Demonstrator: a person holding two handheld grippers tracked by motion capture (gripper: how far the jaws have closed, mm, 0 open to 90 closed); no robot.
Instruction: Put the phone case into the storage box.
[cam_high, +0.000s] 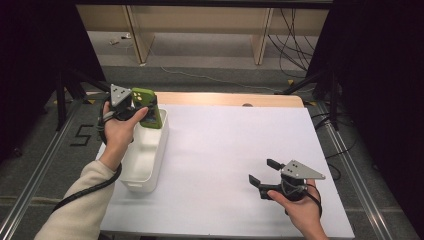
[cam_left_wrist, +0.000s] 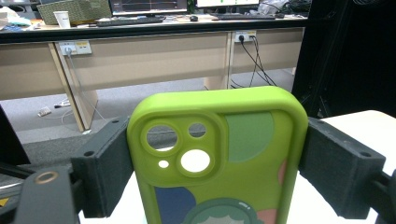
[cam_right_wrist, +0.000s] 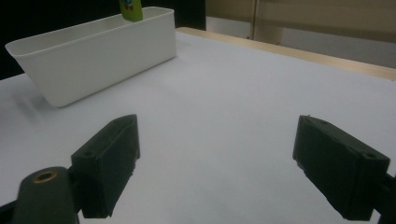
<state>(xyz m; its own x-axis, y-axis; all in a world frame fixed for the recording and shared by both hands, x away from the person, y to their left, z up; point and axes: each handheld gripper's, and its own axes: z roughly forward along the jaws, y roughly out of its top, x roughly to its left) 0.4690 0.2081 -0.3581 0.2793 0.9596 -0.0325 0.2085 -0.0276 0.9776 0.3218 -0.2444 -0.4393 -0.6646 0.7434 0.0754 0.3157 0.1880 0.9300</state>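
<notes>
High view: the left gripper (cam_high: 142, 106) clamps the green phone case (cam_high: 148, 108) over the far end of the white bin (cam_high: 145, 152), long axis upright, slightly tilted; the case's lower end is hidden behind the bin rim.
High view, other hand: the right gripper (cam_high: 263, 171) rests low over the white table (cam_high: 235, 145), jaws apart, empty.
Left gripper view: the case stands between both pads, camera cutouts uppermost, coloured patches and a cartoon figure below; bottom cut off.
Right gripper view: jaws wide, a green sliver shows above the bin's far end.

Green phone case (cam_left_wrist: 219, 168) (camera cutouts up, cartoon print on its back) upright, clamped above the white bin's (cam_high: 145, 165) far end.
</notes>
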